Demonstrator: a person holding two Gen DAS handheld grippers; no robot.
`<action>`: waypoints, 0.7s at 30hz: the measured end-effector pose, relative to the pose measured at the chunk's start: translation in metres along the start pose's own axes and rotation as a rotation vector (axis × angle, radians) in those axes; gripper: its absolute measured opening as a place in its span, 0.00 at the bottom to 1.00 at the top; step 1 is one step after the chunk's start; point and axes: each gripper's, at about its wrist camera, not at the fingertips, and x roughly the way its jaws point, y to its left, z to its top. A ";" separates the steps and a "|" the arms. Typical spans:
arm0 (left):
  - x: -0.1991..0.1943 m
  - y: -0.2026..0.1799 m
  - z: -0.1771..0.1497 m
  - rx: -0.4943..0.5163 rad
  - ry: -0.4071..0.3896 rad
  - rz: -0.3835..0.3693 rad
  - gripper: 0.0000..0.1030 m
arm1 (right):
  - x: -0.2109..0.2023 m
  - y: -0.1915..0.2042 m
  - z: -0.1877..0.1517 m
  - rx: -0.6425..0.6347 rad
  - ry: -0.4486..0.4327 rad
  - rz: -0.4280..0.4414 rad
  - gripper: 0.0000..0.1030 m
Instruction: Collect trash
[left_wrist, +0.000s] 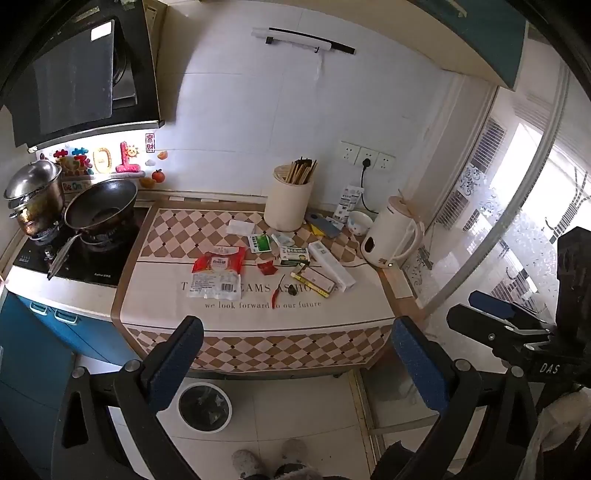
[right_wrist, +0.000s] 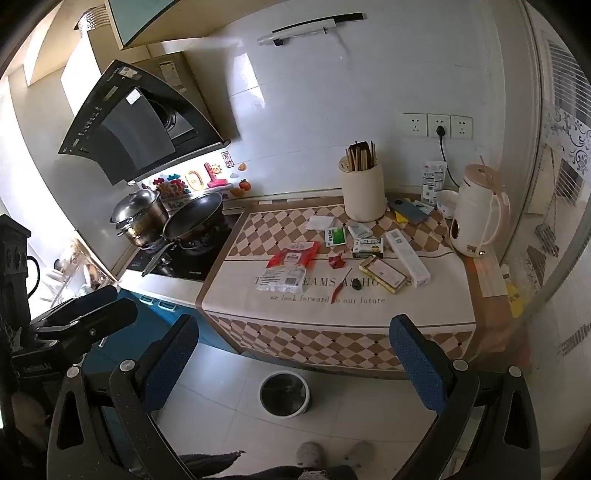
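Trash lies scattered on the counter mat (left_wrist: 255, 295), ahead of and above both pairs of tongs: a red-and-clear plastic wrapper (left_wrist: 218, 271) toward the left, a crumpled red scrap (left_wrist: 266, 266) and a dried red chili (left_wrist: 277, 291) near the middle, a small dark bit (left_wrist: 292, 291) beside the chili, and a green sachet (left_wrist: 261, 243), small boxes (left_wrist: 293, 255) and a flat yellow-edged box (left_wrist: 314, 282) toward the right. Left tongs (left_wrist: 295, 354) are released, fingers spread wide and holding nothing; right tongs (right_wrist: 295, 354) are likewise released and empty. Both hang below the counter's front edge, well apart from every piece of trash. A round bin (left_wrist: 205, 406) stands on the floor just beneath the left tongs, between their fingers in that view.

Collection appears not yet begun. Risks, judged from this layout:
- A phone (left_wrist: 325, 223), a bowl (left_wrist: 359, 222), a kettle (left_wrist: 391, 236) and a chopstick holder (left_wrist: 289, 201) stand just beyond the litter; a reach carried too far could knock them or seize something that is not trash.
- The wrapper and sachet lie flat, so fingers may slide over them instead of pinching.
- The chili and the dark bit are slight; a coarse grip could flick them off the mat.
- The bin mouth is narrow, so a piece let go off-centre would land on the floor.
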 end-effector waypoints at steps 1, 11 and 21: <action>0.000 0.000 0.000 -0.001 -0.003 -0.003 1.00 | 0.000 -0.001 0.000 0.000 0.001 0.002 1.00; -0.001 0.001 0.000 -0.002 -0.006 0.011 1.00 | 0.006 0.003 0.006 0.002 0.009 0.012 1.00; 0.001 0.003 0.004 -0.005 0.005 -0.007 1.00 | 0.011 0.009 0.003 -0.003 0.015 0.027 1.00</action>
